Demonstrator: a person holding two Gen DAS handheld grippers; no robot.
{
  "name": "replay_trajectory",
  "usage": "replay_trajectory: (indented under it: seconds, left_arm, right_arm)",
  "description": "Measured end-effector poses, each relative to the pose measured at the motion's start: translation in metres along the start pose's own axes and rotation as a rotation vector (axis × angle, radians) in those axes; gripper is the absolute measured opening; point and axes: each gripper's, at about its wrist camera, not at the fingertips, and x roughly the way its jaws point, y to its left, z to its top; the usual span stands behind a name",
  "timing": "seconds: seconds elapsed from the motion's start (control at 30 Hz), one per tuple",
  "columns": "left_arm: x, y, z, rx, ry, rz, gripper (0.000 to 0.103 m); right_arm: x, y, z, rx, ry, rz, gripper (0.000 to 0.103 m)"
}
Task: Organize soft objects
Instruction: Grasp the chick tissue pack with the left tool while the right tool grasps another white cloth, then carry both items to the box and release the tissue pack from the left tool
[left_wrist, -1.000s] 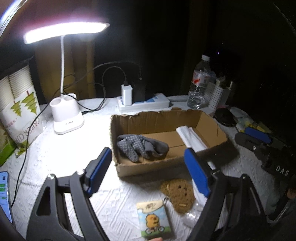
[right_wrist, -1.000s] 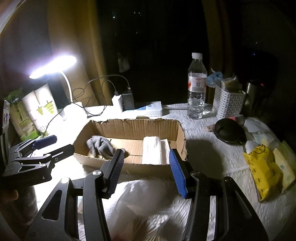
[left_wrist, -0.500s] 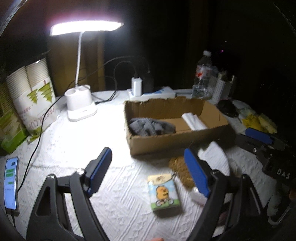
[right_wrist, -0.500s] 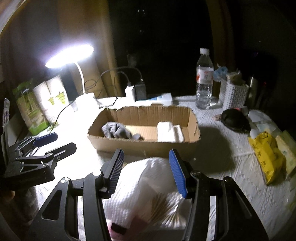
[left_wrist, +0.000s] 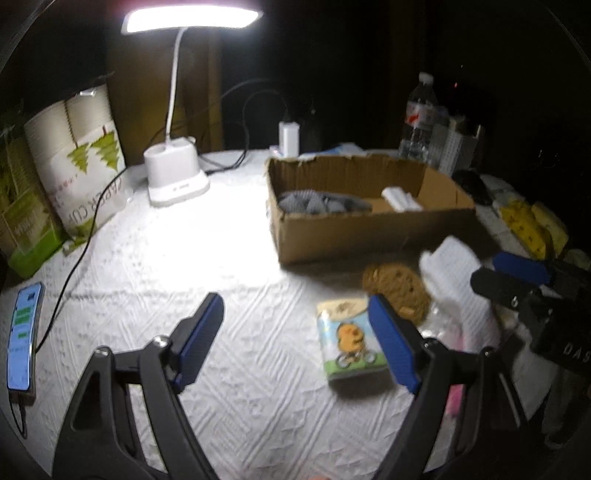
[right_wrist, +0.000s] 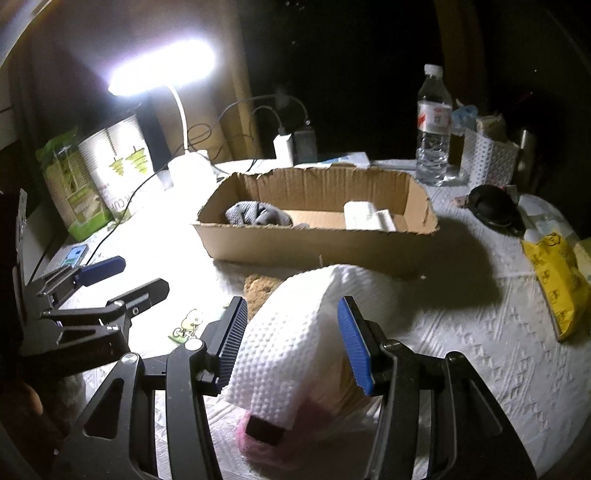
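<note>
the task looks partly done. the cardboard box (right_wrist: 317, 236) already holds a grey glove or cloth (right_wrist: 256, 215) at its 9 o'clock end and a folded white piece (right_wrist: 365, 218) toward its 3 o'clock end. still out on the white tablecloth (left_wrist: 221, 350), just in front of the box, lie a brown round sponge-like pad (left_wrist: 397, 291), a small tissue packet with a cartoon print (left_wrist: 349, 338), and a white paper towel bundle (right_wrist: 295, 343) with something pink under its near end.

the left gripper (left_wrist: 295, 343) hangs tilted downward over the cloth, its jaws standing wide apart with nothing between them but bare tablecloth; the tissue packet sits at about 3 o'clock from its centre, partly behind the right-hand pad. it holds nothing.

the right gripper (right_wrist: 291, 343) also points down at a slant, and the paper towel bundle lies between its blue pads. in the right wrist view the left-hand pad seems to touch the towel while the other shows a slight gap, so whether it is truly clamped on the bundle i cannot tell. seen from there, the box is at 12 o'clock, beyond the bundle, and the left gripper at 9 o'clock.
</note>
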Motion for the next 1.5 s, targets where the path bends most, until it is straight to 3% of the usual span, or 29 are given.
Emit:
replay_trajectory:
  seconds: [0.13,0.37,0.53,0.67,0.83,1.03,1.5]
  left_arm:
    - [0.006,0.002,-0.009,-0.012,0.009,-0.024,0.082]
    - [0.027,-0.011,-0.014,0.002,0.109,-0.049,0.082]
    - [0.034,-0.029,-0.015,0.031,0.121,-0.072,0.082]
    - [0.044,-0.037,-0.014,0.037,0.144,-0.058,0.082]
    - [0.055,-0.038,-0.016,0.034,0.184,-0.037,0.081]
    - [0.058,-0.041,-0.021,0.053,0.204,-0.052,0.048]
    - [0.027,-0.037,-0.016,0.033,0.12,-0.142,0.047]
  right_arm:
    - [0.008,0.002,-0.002,-0.001,0.016,0.008,0.054]
    - [0.022,0.002,-0.007,-0.003,0.038,0.015,0.054]
    - [0.027,-0.003,-0.012,-0.005,0.049,0.016,0.052]
    - [0.027,-0.008,-0.014,-0.01,0.048,0.027,0.025]
    - [0.025,-0.01,-0.017,-0.035,0.042,0.036,0.016]
    - [0.017,-0.012,-0.017,-0.033,0.007,0.042,0.01]
    - [-0.027,-0.012,0.0,-0.048,-0.107,0.017,0.009]
